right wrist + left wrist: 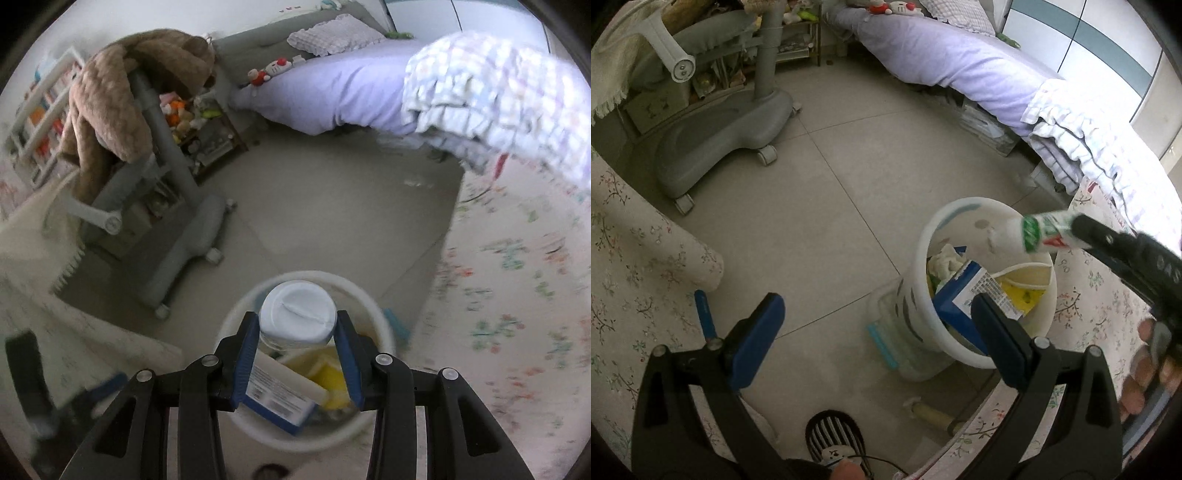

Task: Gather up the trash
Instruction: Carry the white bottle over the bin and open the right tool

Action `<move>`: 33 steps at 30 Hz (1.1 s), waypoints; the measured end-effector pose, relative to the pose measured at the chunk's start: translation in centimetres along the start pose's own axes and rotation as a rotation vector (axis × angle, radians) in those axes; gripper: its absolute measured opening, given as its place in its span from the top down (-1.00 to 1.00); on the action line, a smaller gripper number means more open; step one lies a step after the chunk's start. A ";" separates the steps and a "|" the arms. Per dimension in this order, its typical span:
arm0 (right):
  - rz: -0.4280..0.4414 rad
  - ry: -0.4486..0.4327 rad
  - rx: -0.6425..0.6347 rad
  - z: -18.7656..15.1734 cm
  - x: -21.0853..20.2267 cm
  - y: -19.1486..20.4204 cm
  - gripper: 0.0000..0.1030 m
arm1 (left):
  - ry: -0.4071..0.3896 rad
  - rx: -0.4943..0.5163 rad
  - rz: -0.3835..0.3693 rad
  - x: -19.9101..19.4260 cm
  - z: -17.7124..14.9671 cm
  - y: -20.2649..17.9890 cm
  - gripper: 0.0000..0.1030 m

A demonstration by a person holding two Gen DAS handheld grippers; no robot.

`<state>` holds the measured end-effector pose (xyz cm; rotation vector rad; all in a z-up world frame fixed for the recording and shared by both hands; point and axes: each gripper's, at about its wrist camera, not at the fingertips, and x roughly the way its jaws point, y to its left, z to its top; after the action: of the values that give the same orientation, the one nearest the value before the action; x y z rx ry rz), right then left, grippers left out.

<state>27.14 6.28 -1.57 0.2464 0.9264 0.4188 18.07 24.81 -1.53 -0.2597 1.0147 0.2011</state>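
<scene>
In the left wrist view the jaws of the left gripper (877,336) stood spread and empty beside the white bin (986,284). In the right wrist view the right gripper (297,338) pinched a small white bottle (298,314) above the bin's far rim.

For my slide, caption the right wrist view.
Right gripper holds a white-capped bottle over the white plastic bin.

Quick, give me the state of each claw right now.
Left claw: open, holding nothing.
Right claw: shut on a small white bottle with a green label, held over the white trash bin.
</scene>
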 end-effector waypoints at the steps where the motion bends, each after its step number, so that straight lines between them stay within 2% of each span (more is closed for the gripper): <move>1: 0.026 0.004 0.019 0.2 0.6 -0.1 0.16 | 0.001 0.003 0.000 0.0 0.0 -0.1 -0.95; 3: 0.028 0.009 0.047 0.4 1.2 -0.3 -0.15 | 0.001 0.016 0.000 0.0 -0.2 -0.3 -0.95; 4: 0.010 0.010 0.066 0.5 1.4 -0.6 -0.45 | 0.001 0.022 0.000 -0.1 -0.2 -0.4 -0.95; 5: 0.002 0.000 0.079 0.5 1.2 -0.9 -0.50 | 0.002 0.030 0.000 -0.1 -0.3 -0.6 -0.95; 8: 0.019 -0.010 0.107 0.3 0.3 -1.9 -0.50 | 0.001 0.052 -0.004 -0.3 -0.5 -1.2 -0.95; 12: -0.016 0.006 0.110 -0.8 -1.7 -3.7 -0.50 | 0.004 0.081 -0.003 -0.8 -1.0 -2.2 -0.95; 19: -0.144 0.014 0.093 -3.9 -7.4 -7.1 -0.66 | 0.014 0.140 -0.037 -2.6 -2.6 -5.4 -0.98; 25: -0.248 0.022 0.061 -7.3 -12.6 -9.2 -0.81 | 0.017 0.201 -0.070 -5.1 -5.3 -8.3 -0.98; 30: -0.322 0.008 0.030 -10.6 -16.8 -10.1 -0.82 | 0.004 0.263 -0.073 -6.7 -7.9 -10.4 -0.98; 31: -0.338 0.005 0.026 -11.3 -17.4 -10.2 -0.86 | 0.007 0.269 -0.063 -6.8 -8.4 -10.7 -0.98; 32: -0.354 0.003 0.023 -12.0 -18.1 -10.3 -1.00 | 0.011 0.274 -0.058 -7.0 -8.8 -10.9 -0.98; 33: -0.378 0.002 0.023 -12.8 -18.8 -10.5 -1.00 | 0.018 0.280 -0.068 -7.1 -9.4 -11.2 -0.98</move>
<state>9.37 -11.22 0.50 0.0878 0.9563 0.0596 9.97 10.96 1.20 -0.0410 1.0372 -0.0060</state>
